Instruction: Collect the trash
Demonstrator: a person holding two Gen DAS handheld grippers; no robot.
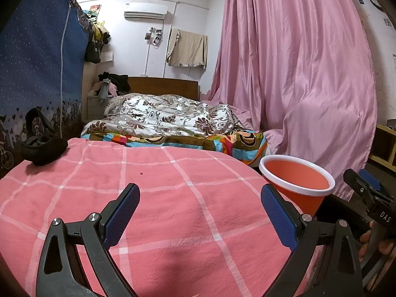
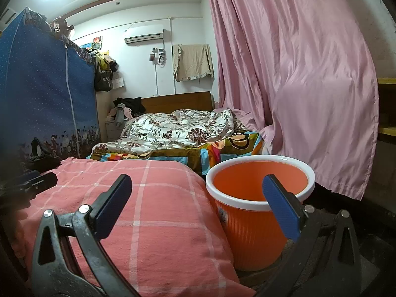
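Your orange bin point(image 2: 250, 222) with the white rim stands on the floor, touching the right edge of the pink checked cloth point(image 2: 148, 210); from what shows of its inside, it looks empty. No trash is plainly visible on the cloth; only a tiny dark speck point(image 1: 141, 173) shows in the left view, too small to identify. So the step in hand looks like searching: sweep both cameras slowly across the cloth and the floor before you commit to a reach. Your left hand-held gripper point(image 1: 200, 215) hangs over the cloth with its fingers spread and nothing between them; your right hand-held gripper point(image 2: 198, 205) is likewise spread and empty, its right finger in front of the bin's rim. The right view alone shows the bin's ribbed wall and label; the left view alone shows a black bundle point(image 1: 44, 148) at the cloth's far left corner, and your hand point(image 1: 376, 245) gripping the right tool.
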